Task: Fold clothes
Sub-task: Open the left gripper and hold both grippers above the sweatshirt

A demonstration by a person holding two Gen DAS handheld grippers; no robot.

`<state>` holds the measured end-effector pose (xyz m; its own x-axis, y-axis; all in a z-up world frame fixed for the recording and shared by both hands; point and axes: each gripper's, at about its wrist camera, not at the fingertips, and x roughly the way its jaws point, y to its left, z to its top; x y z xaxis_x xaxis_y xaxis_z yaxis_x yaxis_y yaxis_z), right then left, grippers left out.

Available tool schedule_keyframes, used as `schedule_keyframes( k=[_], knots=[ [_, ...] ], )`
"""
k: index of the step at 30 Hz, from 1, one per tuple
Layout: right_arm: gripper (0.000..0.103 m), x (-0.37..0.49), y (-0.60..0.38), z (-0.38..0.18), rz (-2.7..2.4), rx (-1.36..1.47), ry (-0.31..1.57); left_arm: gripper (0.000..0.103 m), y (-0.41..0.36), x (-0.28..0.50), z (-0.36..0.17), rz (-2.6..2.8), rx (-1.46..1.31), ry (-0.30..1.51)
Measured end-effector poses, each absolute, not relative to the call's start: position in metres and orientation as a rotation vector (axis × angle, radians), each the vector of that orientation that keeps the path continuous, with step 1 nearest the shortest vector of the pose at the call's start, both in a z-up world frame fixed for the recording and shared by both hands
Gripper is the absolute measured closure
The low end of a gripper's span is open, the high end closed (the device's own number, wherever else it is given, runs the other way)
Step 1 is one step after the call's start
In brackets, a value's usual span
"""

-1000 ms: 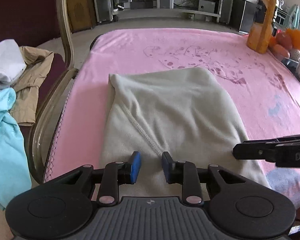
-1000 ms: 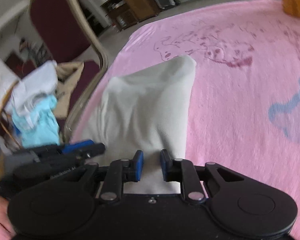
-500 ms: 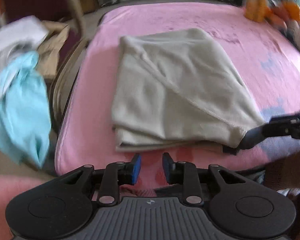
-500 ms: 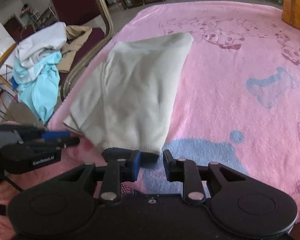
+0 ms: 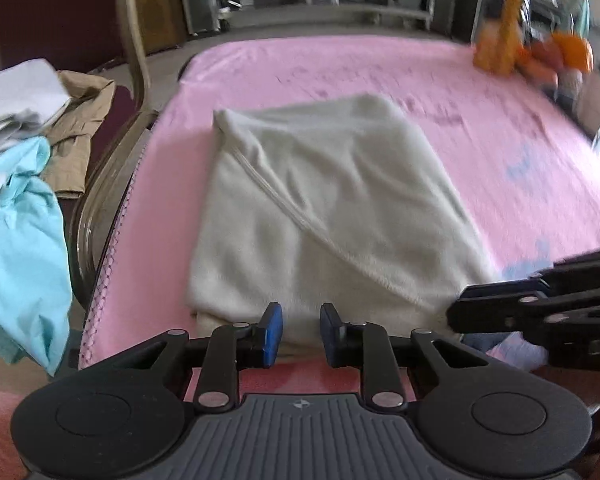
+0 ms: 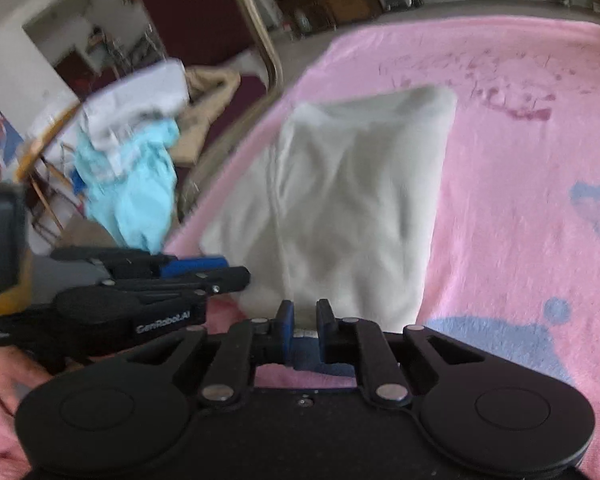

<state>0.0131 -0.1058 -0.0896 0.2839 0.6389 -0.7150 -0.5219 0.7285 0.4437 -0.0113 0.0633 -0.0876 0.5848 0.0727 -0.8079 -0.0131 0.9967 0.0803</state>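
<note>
A pale grey-green cloth lies folded flat on the pink blanket, a diagonal hem across its top layer. My left gripper hovers at the cloth's near edge with a narrow gap between its blue pads, gripping nothing. My right gripper sits at the near right corner; its jaws are closing, and the cloth's edge shows just beyond the gap without being pinched. Each gripper shows in the other's view: the right gripper at the right, the left gripper at the left.
A chair stands left of the table with a pile of clothes: a light blue garment, a white one and a tan one. An orange bottle and fruit stand at the far right corner.
Both grippers pulled back off the cloth toward the table's near edge, then came forward again to the cloth's near edge. The right gripper's gap has narrowed. The cloth lies folded and still.
</note>
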Motion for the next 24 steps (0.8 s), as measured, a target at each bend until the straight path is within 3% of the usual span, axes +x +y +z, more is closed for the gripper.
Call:
schedule_keyframes(
  k=[7,14,17,19,24],
  knots=[
    [0.091,0.009,-0.12,-0.073,0.739,0.148,1.025,0.079,0.095,-0.023,-0.065,0.055,-0.077,0.926],
    [0.083,0.026,-0.153,0.027,0.745,0.184,0.759,0.074,0.128,-0.009,0.003,0.039,-0.165,0.75],
    [0.08,0.041,-0.159,0.057,0.73,0.152,0.668,0.068,0.13,0.009,0.0,0.041,-0.168,0.757],
    [0.079,0.054,-0.159,0.059,0.7,0.138,0.652,0.063,0.131,0.021,-0.004,0.043,-0.168,0.77],
    [0.078,0.086,-0.155,0.009,0.651,0.196,0.786,0.063,0.138,0.042,-0.045,0.08,-0.21,0.88]
  ],
)
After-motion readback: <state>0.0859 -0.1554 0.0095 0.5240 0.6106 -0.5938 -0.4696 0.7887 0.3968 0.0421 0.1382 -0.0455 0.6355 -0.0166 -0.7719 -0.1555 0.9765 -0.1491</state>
